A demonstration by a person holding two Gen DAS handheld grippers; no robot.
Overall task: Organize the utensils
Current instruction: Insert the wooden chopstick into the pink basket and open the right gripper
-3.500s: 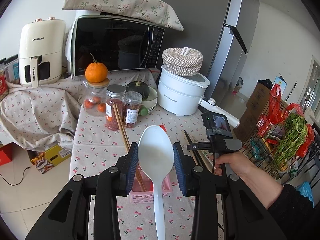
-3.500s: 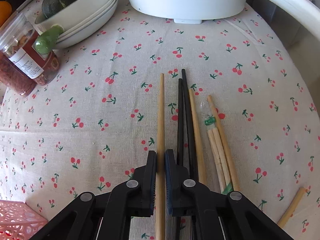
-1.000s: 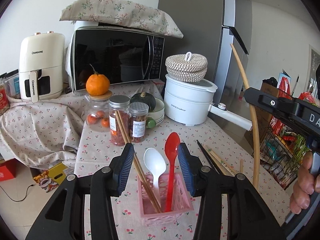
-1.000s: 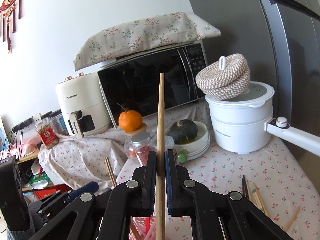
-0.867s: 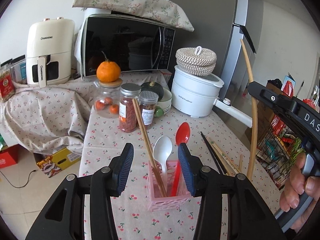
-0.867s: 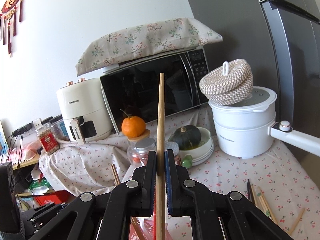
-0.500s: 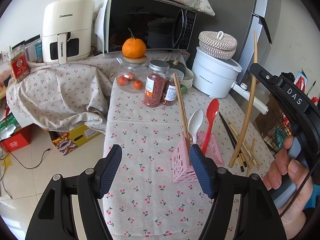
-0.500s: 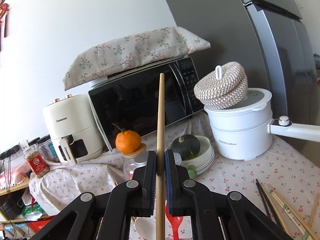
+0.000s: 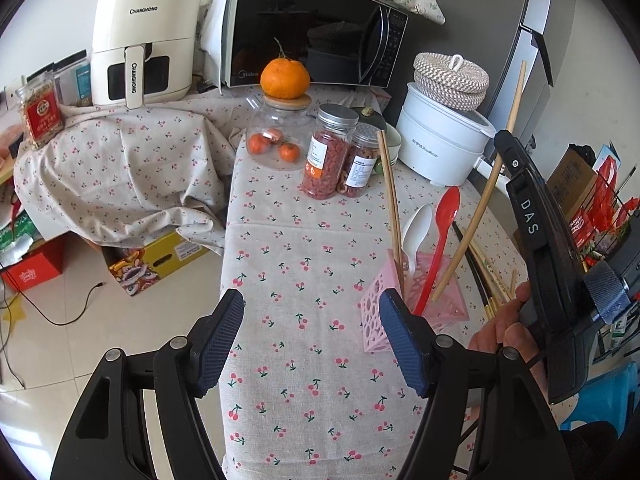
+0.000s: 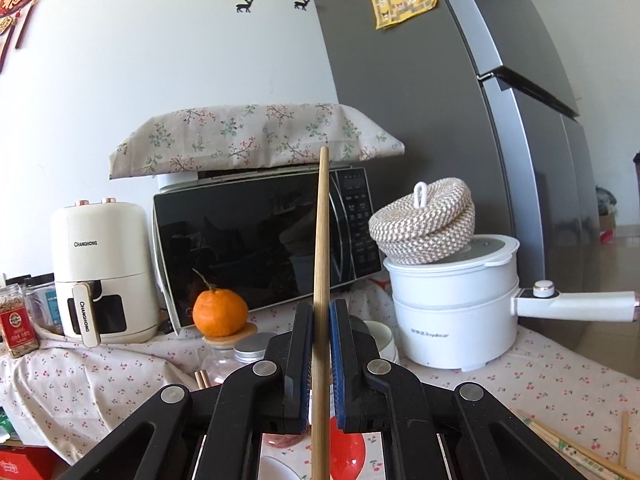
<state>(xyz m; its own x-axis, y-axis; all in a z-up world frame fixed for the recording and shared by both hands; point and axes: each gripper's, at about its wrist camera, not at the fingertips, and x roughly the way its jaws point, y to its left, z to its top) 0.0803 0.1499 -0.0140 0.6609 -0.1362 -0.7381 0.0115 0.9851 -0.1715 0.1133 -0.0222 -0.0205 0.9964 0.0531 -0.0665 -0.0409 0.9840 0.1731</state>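
Above a cherry-print tablecloth [image 9: 304, 280], the right gripper [image 10: 321, 364] clamps a wooden chopstick [image 10: 322, 280] upright, its lower tip at the rim of a pink holder [image 9: 416, 300]. That holder carries a white spoon [image 9: 416, 228], a red spoon [image 9: 444, 224] and two chopsticks [image 9: 390, 196]. The left gripper [image 9: 312, 340] hangs wide open and empty just beside it.
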